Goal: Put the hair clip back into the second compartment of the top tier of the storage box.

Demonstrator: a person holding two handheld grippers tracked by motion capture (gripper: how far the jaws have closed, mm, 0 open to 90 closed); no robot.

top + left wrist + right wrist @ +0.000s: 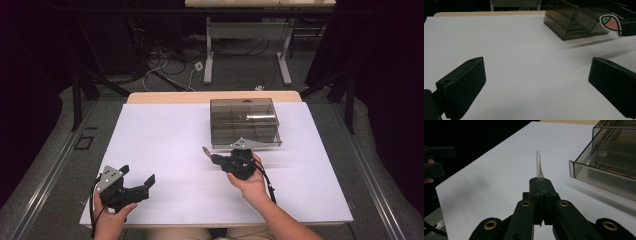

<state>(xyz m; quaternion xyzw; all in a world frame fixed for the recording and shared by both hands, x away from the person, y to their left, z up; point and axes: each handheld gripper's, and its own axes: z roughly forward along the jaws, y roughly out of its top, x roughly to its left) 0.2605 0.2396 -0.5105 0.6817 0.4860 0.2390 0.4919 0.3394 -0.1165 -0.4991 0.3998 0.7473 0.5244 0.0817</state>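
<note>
A thin flat fish-shaped piece [610, 22], green and salmon with a white rim, is pinched by its tail in my right gripper [212, 159], which is shut on it. In the right gripper view the piece [538, 165] stands edge-on, sticking up past the closed jaws of the right gripper [540, 181]. It hangs just above the white mat, in front of a smoky clear box [244, 120] with compartments. My left gripper [137, 175] rests at the near left of the mat, jaws wide open and empty [536, 75].
The white mat [165, 140] covers the tabletop. The box [609, 165] sits at the far middle, close to the right gripper's right side. Table legs and cables lie on the floor beyond the far edge.
</note>
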